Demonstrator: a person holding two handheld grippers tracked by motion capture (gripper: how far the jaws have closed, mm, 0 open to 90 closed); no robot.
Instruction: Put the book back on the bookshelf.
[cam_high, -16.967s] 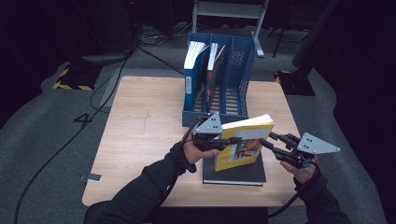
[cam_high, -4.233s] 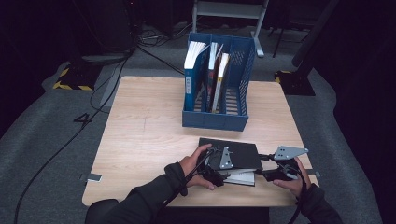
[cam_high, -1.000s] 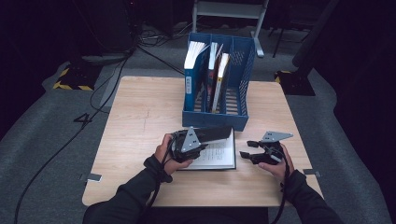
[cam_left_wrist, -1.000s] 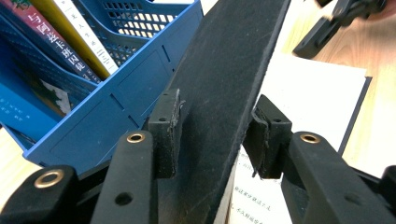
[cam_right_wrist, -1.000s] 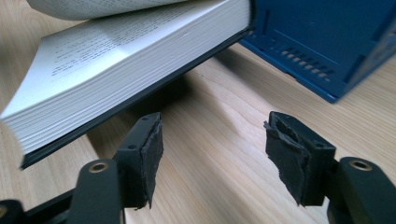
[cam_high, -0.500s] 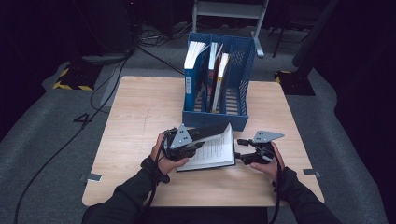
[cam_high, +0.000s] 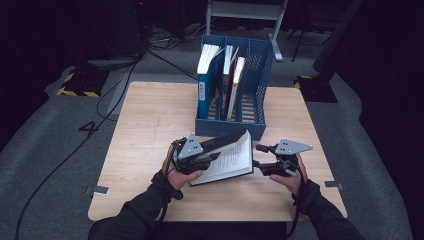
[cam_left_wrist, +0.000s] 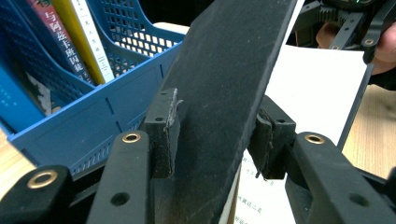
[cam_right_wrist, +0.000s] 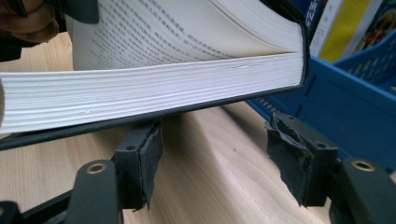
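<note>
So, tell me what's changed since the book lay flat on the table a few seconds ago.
The left gripper has lifted the black cover of the black book, opening it; its jaws, clamped on the cover, just eased slightly. The right gripper has moved to the book's right edge, jaws open. The blue file rack and its books stayed.

Light wooden table (cam_high: 150, 135), square-topped, standing on grey carpeted floor (cam_high: 50, 150). Blue file rack (cam_high: 235, 90) rests directly on the table toward its far edge. A black-covered book (cam_high: 227, 160) sits just in front of the rack, its lower edge against the tabletop.
</note>
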